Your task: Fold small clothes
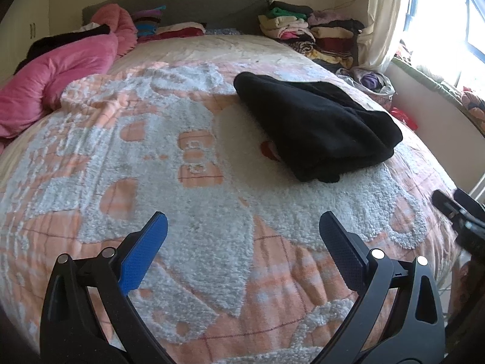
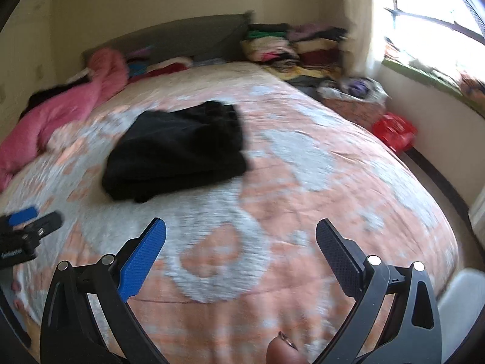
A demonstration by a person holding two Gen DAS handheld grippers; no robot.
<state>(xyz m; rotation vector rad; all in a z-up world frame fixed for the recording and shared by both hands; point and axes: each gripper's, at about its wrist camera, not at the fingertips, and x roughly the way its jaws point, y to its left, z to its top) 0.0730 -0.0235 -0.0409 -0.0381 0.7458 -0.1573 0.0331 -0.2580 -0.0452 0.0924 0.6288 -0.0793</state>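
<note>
A black garment (image 1: 318,127) lies folded in a thick bundle on the bed's peach and white blanket (image 1: 197,212), right of centre in the left wrist view. It also shows in the right wrist view (image 2: 178,151), left of centre. My left gripper (image 1: 242,221) is open and empty, held above the blanket short of the garment. My right gripper (image 2: 241,227) is open and empty, above the blanket to the right of the garment. The right gripper shows at the right edge of the left wrist view (image 1: 460,212). The left gripper shows at the left edge of the right wrist view (image 2: 27,224).
A pink quilt (image 1: 60,69) lies along the bed's left side. Stacks of folded clothes (image 1: 309,33) stand at the headboard corner. A red bag (image 2: 394,130) sits on the floor under the window. A small red item (image 1: 268,150) peeks out beside the garment.
</note>
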